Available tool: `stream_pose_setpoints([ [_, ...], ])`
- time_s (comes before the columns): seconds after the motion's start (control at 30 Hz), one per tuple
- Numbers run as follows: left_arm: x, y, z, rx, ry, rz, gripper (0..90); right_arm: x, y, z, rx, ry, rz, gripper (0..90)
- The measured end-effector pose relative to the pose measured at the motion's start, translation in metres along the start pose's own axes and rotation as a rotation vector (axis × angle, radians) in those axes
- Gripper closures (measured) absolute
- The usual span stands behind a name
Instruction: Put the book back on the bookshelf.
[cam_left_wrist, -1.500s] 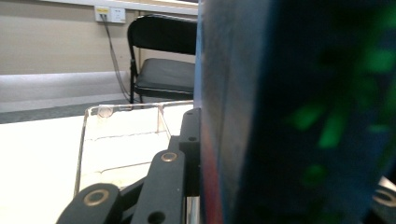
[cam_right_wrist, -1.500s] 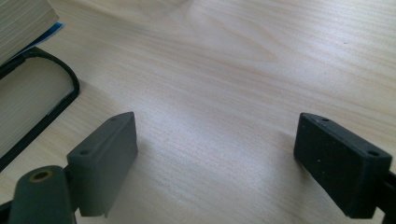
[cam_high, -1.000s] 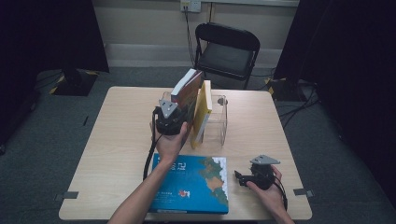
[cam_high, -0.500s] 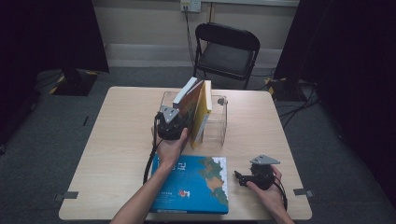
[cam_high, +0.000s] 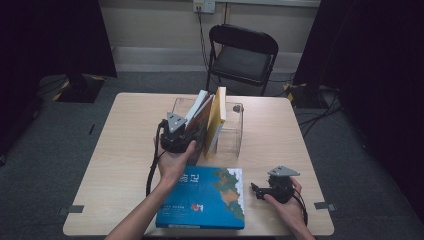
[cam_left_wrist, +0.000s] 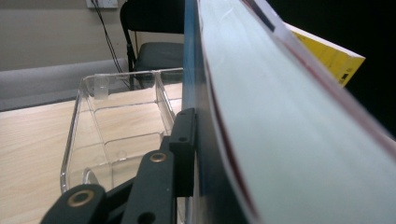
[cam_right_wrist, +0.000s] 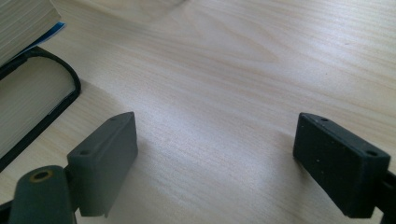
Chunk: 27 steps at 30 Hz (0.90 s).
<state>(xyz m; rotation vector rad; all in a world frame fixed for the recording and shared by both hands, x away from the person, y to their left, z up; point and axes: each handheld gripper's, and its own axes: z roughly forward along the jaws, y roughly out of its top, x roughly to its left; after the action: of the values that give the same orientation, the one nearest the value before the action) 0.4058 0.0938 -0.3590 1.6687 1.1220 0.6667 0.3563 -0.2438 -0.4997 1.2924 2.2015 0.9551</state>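
A thick book (cam_high: 199, 120) leans inside the clear bin (cam_high: 233, 131) near the table's far edge, beside a yellow book (cam_high: 217, 116). The left gripper (cam_high: 186, 131) pinches it, jaws just loosening. The blue book (cam_high: 204, 198) waits by the near edge; the right gripper (cam_high: 257, 191) rests spread.

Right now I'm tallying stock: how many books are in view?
3: a red-edged book and a yellow book standing in the clear bin; a blue book flat on the table.

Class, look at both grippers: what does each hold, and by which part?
The left gripper clasps the leaning book by its near lower edge, jaws just easing open. The right gripper holds nothing.
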Motion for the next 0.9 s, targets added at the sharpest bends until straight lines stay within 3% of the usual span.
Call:
stream_pose_setpoints([
  [0.2, -0.001, 0.012, -0.008, 0.081, -0.022, 0.018, 64.0, 0.000, 0.000, 0.000, 0.000, 0.000, 0.000, 13.5],
  [0.23, -0.002, 0.017, -0.010, 0.114, -0.017, 0.039, 64.1, 0.000, 0.000, 0.000, 0.000, 0.000, 0.000, 13.6],
  [0.37, -0.002, 0.033, -0.010, 0.240, -0.042, 0.049, 61.7, 0.000, 0.000, 0.000, 0.000, 0.000, 0.000, 13.6],
  [0.5, -0.003, 0.049, -0.010, 0.334, -0.059, 0.072, 59.3, 0.000, 0.000, 0.000, 0.000, 0.000, 0.000, 13.6],
  [0.63, -0.006, 0.067, -0.002, 0.466, -0.085, 0.085, 57.1, 0.000, 0.000, 0.000, 0.000, 0.000, 0.000, 13.5],
  [0.73, -0.007, 0.078, 0.004, 0.521, -0.083, 0.108, 58.7, 0.000, 0.000, 0.000, 0.000, 0.000, 0.000, 13.5],
  [0.83, -0.005, 0.089, 0.012, 0.582, -0.088, 0.108, 58.0, 0.000, 0.000, 0.000, 0.000, 0.000, 0.001, 13.5],
  [0.9, -0.004, 0.095, 0.017, 0.595, -0.086, 0.095, 57.6, 0.000, 0.000, 0.000, -0.001, 0.000, 0.001, 13.5],
])
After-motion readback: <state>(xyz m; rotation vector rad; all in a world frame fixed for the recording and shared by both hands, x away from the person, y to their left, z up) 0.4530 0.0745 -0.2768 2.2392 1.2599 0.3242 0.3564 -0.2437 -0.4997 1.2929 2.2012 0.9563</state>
